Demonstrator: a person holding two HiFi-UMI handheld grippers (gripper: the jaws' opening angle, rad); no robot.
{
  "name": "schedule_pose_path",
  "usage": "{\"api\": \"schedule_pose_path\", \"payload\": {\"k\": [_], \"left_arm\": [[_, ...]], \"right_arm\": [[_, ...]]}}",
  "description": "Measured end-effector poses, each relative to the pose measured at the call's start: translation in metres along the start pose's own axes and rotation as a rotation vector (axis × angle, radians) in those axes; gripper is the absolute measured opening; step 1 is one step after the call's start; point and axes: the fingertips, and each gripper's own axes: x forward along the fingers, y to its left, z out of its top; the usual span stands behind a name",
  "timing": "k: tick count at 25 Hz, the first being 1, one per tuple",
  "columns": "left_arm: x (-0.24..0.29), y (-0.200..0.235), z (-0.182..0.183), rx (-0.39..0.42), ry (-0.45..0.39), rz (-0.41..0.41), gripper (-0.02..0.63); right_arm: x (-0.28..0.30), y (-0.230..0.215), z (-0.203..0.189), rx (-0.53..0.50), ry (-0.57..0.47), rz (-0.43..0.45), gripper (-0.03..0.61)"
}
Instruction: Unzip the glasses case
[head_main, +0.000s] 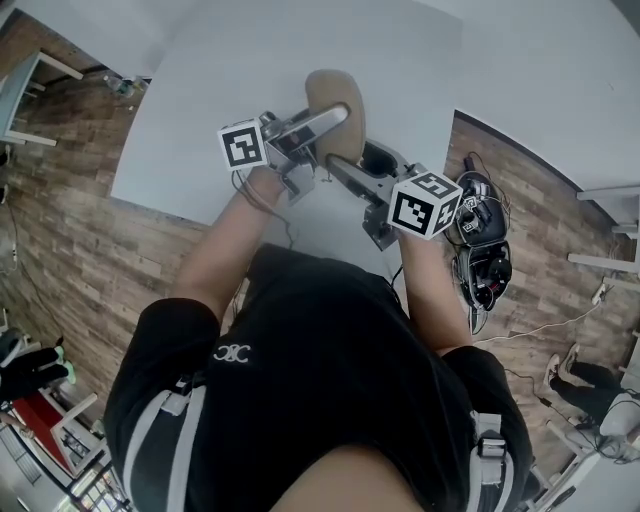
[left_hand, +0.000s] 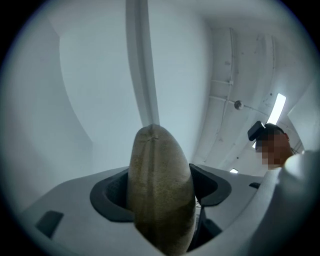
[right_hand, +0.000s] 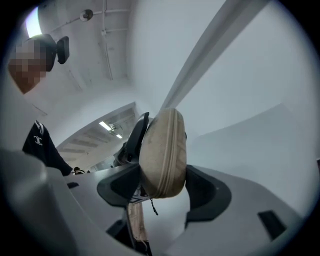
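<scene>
Grippers number two, one in each of our hands, and between them we count a single glasses case (head_main: 335, 108). It is tan and rounded, and it is held up off the one white table (head_main: 190, 110) in front of us. Each gripper carries one cube with square markers, the left cube (head_main: 243, 145) and the right cube (head_main: 425, 204), so two in all.

Our left gripper (head_main: 322, 135) reaches in from the left of the head view. In the left gripper view we see its two jaws clamped on the glasses case (left_hand: 160, 195), with one dark pad pressing on each broad side. The case's end rises past the pads, and one seam runs down the middle of the face turned to the camera.

Our right gripper (head_main: 352, 160) comes in from the right. In the right gripper view its two jaws stand spread wide, with the near end of the case (right_hand: 162, 155) between them. A clear gap shows between the case and the right-hand pad. On the other side the case lies close to the pad, and we cannot tell whether they touch. One zip line (right_hand: 173, 145) runs round the case's edge. One thin dark cord (right_hand: 151, 206) hangs from its lower end. Behind the case we make out one dark finger of the left gripper.

Wooden floor (head_main: 70, 230) lies around the table.
</scene>
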Motion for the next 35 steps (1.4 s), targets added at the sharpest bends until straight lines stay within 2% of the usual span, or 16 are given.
{"api": "schedule_pose_path", "payload": {"k": [1, 3, 5, 10, 12, 13, 14, 15, 16, 21, 24, 28, 31, 33, 35], "left_arm": [[-0.002, 0.009, -0.005, 0.022, 0.025, 0.054, 0.314], [-0.009, 0.032, -0.021, 0.125, 0.114, 0.206, 0.374], [-0.016, 0.048, -0.035, 0.195, 0.165, 0.317, 0.411], [-0.050, 0.073, -0.021, 0.287, 0.126, 0.532, 0.423], [-0.071, 0.081, -0.019, 0.360, 0.165, 0.659, 0.419], [-0.083, 0.086, -0.020, 0.418, 0.197, 0.747, 0.278], [-0.095, 0.091, -0.021, 0.487, 0.232, 0.841, 0.002], [-0.103, 0.095, -0.024, 0.547, 0.269, 0.914, 0.002], [-0.108, 0.099, -0.028, 0.582, 0.304, 0.950, 0.002], [-0.119, 0.109, -0.043, 0.551, 0.360, 0.960, 0.002], [-0.125, 0.116, -0.049, 0.561, 0.394, 0.967, 0.002], [-0.127, 0.120, -0.057, 0.547, 0.409, 0.965, 0.002], [-0.128, 0.122, -0.062, 0.532, 0.419, 0.966, 0.002], [-0.129, 0.125, -0.065, 0.525, 0.429, 0.969, 0.002], [-0.128, 0.126, -0.068, 0.524, 0.436, 0.969, 0.002]], "right_arm": [[0.001, -0.004, -0.004, -0.012, 0.013, -0.031, 0.287], [0.000, -0.011, -0.015, -0.054, 0.043, -0.102, 0.287], [-0.003, -0.017, -0.025, -0.082, 0.061, -0.163, 0.287], [-0.011, -0.060, -0.043, -0.130, 0.118, -0.379, 0.285], [-0.017, -0.077, -0.056, -0.112, 0.156, -0.441, 0.282], [-0.021, -0.085, -0.065, -0.108, 0.176, -0.470, 0.281], [-0.024, -0.093, -0.074, -0.109, 0.197, -0.498, 0.279], [-0.027, -0.101, -0.083, -0.114, 0.217, -0.522, 0.279], [-0.028, -0.109, -0.091, -0.122, 0.237, -0.542, 0.278], [-0.020, -0.134, -0.124, -0.207, 0.353, -0.619, 0.277], [-0.011, -0.144, -0.140, -0.272, 0.423, -0.663, 0.278], [-0.006, -0.161, -0.166, -0.309, 0.517, -0.685, 0.278], [-0.001, -0.163, -0.170, -0.367, 0.509, -0.652, 0.278], [0.002, -0.158, -0.168, -0.334, 0.467, -0.607, 0.279], [0.001, -0.150, -0.156, -0.280, 0.384, -0.578, 0.287]]}}
